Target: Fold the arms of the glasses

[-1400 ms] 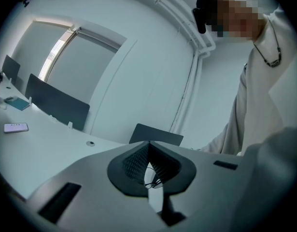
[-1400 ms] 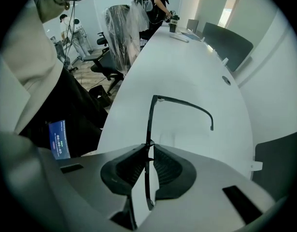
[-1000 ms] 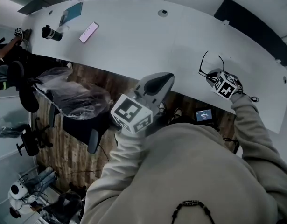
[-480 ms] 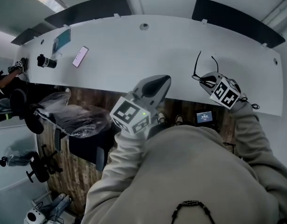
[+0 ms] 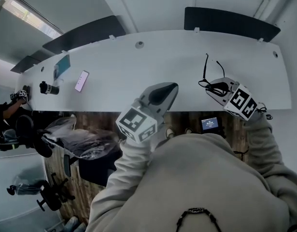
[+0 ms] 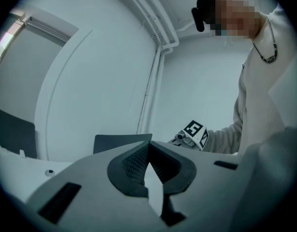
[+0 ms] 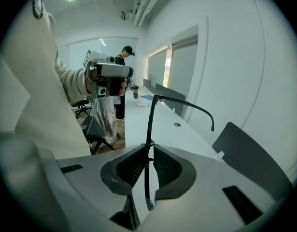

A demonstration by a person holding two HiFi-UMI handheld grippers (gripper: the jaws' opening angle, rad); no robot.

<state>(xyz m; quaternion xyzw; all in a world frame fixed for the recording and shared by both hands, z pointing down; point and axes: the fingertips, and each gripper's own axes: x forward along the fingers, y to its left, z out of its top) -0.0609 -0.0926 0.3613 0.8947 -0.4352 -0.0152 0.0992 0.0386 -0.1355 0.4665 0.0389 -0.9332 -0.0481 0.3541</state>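
Right gripper [image 7: 148,153] is pinching the glasses [image 7: 149,117], arms [image 7: 184,104] open beyond its jaws. Left gripper [image 6: 148,156] is sitting shut, empty. It should be nudging each arm inward gently.

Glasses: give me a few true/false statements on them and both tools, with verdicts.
1. The right tool is closed on the glasses. True.
2. The left tool is open. False: its jaws are together with nothing between them.
3. Both arms of the glasses are folded. False: in the head view both arms stick out from the frame, unfolded.
4. A phone lies on the table, far from the glasses. True.
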